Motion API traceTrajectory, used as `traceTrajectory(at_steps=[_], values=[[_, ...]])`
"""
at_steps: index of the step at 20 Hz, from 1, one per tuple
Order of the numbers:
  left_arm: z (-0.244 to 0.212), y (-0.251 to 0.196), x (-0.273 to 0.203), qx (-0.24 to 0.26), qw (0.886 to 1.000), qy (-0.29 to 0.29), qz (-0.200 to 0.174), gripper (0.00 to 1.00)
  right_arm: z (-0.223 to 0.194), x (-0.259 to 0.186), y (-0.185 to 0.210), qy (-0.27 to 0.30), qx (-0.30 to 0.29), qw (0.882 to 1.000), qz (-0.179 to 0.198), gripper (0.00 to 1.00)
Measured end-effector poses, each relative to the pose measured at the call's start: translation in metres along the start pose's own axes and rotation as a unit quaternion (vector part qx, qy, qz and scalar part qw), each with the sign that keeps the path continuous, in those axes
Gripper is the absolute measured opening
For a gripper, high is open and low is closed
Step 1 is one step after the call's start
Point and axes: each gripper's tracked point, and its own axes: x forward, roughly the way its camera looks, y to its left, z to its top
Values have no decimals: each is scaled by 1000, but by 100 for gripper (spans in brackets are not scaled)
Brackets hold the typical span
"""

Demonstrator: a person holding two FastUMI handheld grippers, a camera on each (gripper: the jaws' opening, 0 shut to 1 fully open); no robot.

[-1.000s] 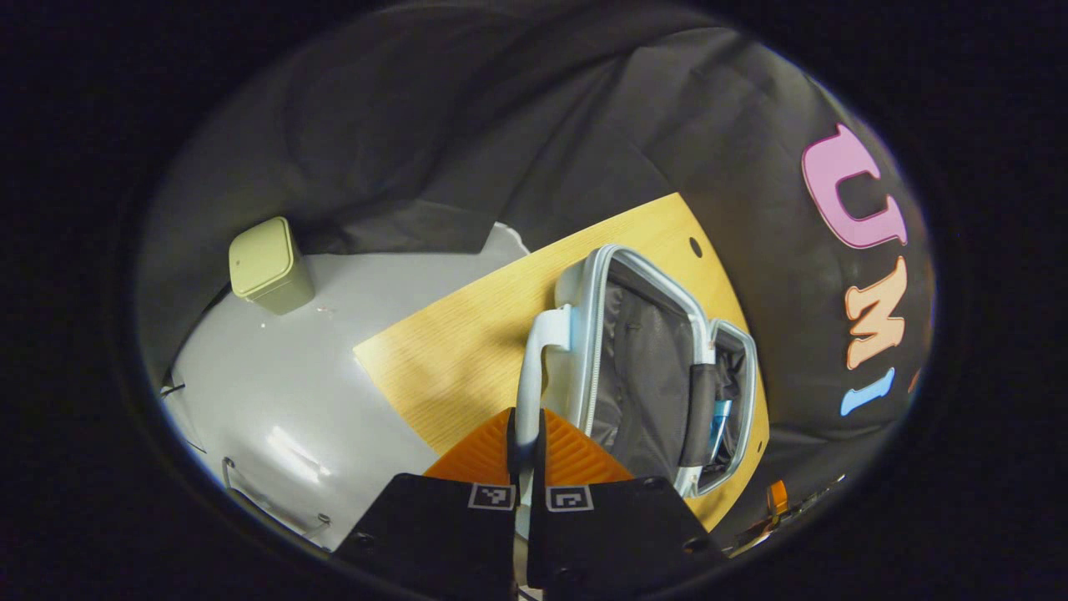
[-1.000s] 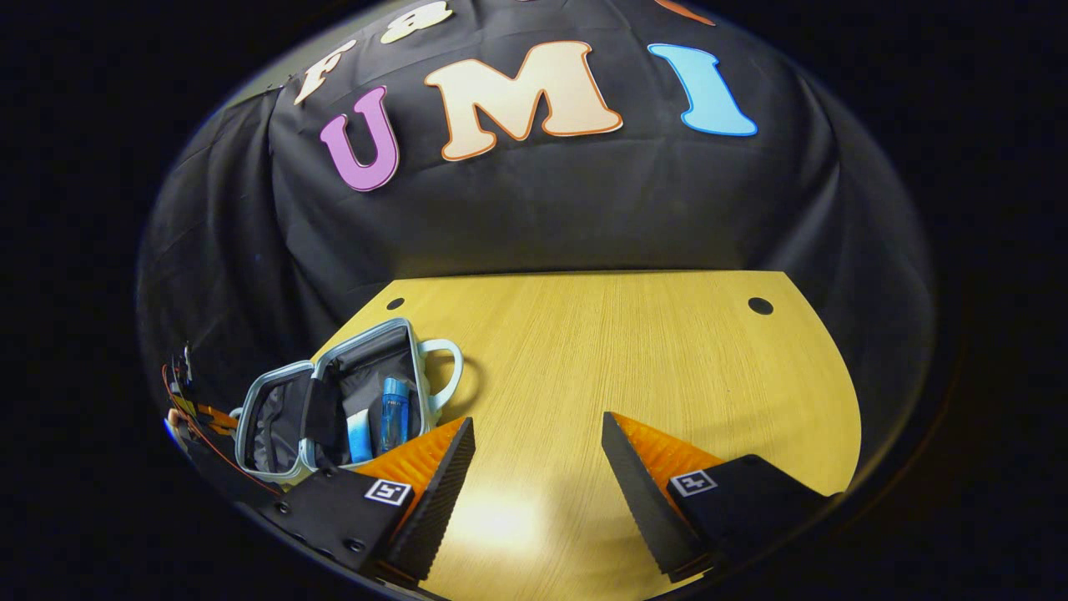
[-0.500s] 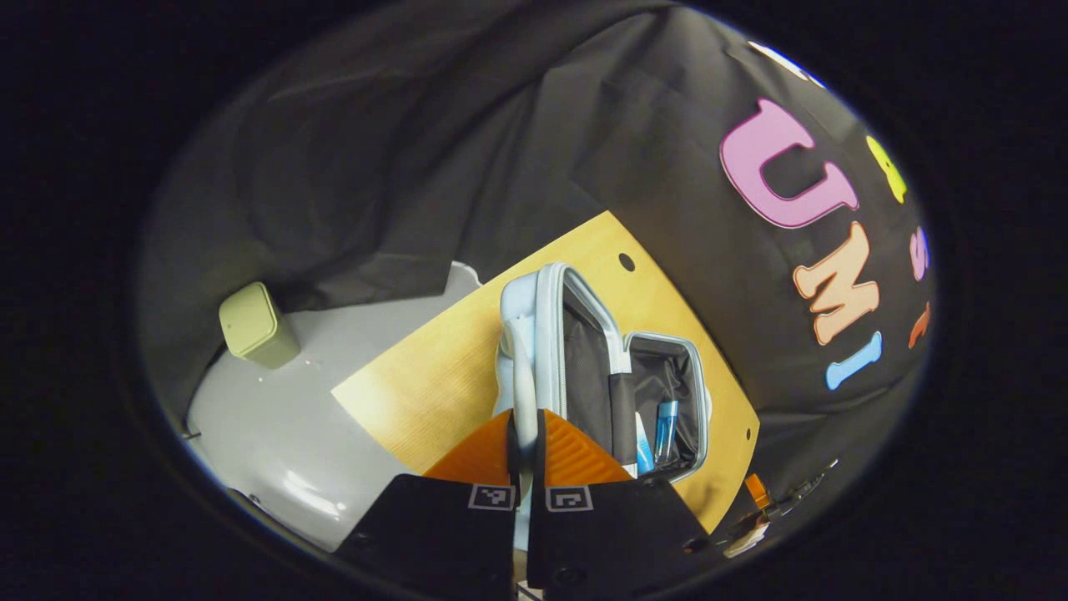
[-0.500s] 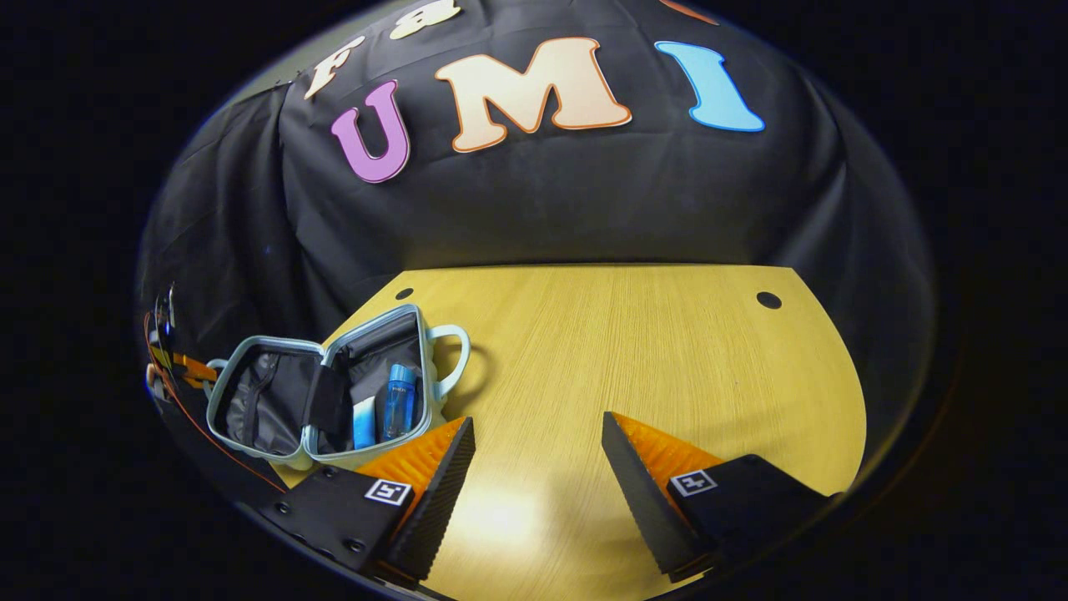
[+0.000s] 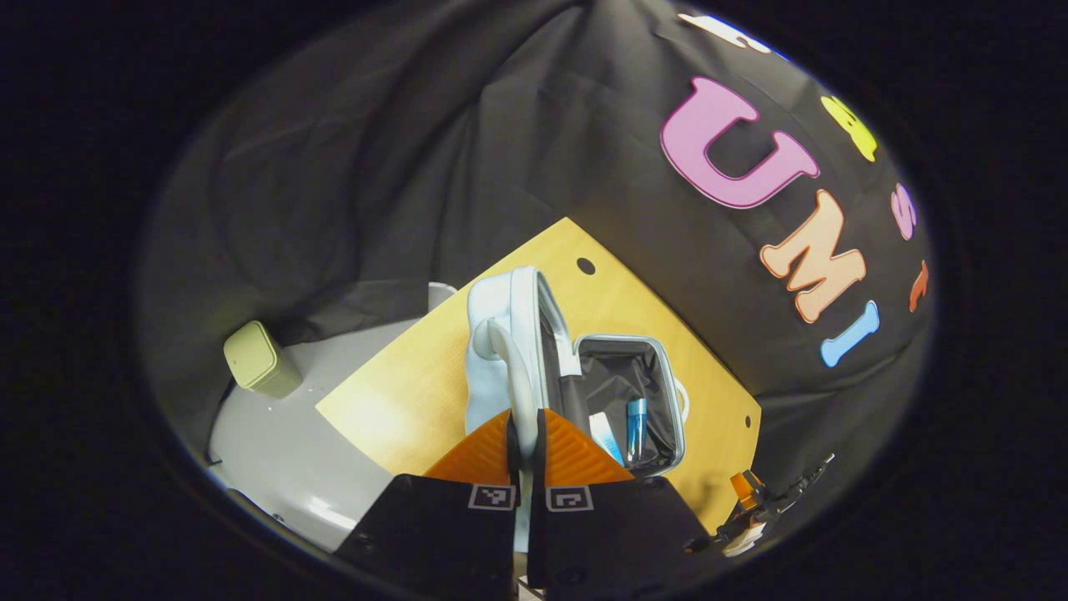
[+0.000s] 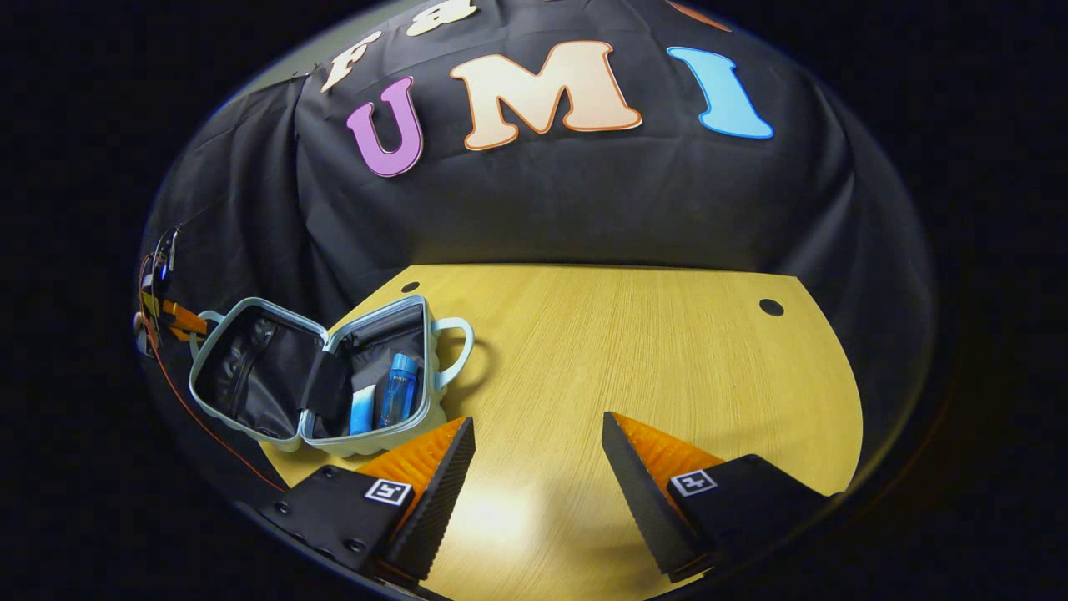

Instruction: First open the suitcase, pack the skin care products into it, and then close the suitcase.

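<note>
A small pale-blue suitcase (image 6: 367, 438) lies open at the table's left end. Its dark-lined base holds a blue bottle (image 6: 399, 388) and a white-and-blue tube (image 6: 363, 409). In the left gripper view my left gripper (image 5: 526, 434) is shut on the lid's handle (image 5: 516, 376). The lid (image 5: 492, 334) stands raised, almost edge-on. Beside it lie the base (image 5: 663, 367), the bottle (image 5: 636, 426) and the tube (image 5: 602, 434). My right gripper (image 6: 538, 467) hovers open over bare wood to the right of the suitcase, holding nothing. Parts of the left gripper (image 6: 163, 313) show behind the lid (image 6: 250, 367).
The wooden table (image 6: 626, 359) has cable holes near its back corners (image 6: 771, 307). Black cloth hangs behind it. Left of the table (image 5: 392, 392), a pale green lidded bin (image 5: 254, 359) stands on the grey floor (image 5: 317, 467).
My left gripper has swung round with the lid's handle, tilting the lid up from the table toward the base. The right gripper has barely moved and stays open.
</note>
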Motion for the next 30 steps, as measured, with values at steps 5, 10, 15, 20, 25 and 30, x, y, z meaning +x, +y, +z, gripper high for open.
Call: traceTrajectory(at_steps=[5, 10, 15, 20, 25, 30], values=[[3, -54, -4, 30, 999, -11, -16, 0, 2, -3, -8, -13, -8, 1000, -5, 96], [1, -119, 4, 67, 997, -11, -45, 0, 1, -10, -11, -23, -12, 1000, -1, 96], [-10, -187, 24, 94, 992, 1, -83, 0, -6, -21, -26, -31, -8, 999, -14, 96], [-32, -251, 56, 119, 985, 29, -123, 0, -12, -35, -46, -32, 1, 999, -29, 96], [-64, -296, 92, 139, 978, 68, -142, 0, -21, -46, -62, -26, 1, 999, -47, 90], [-96, -324, 131, 145, 972, 112, -149, 0, -25, -49, -69, -25, 6, 998, -58, 90]])
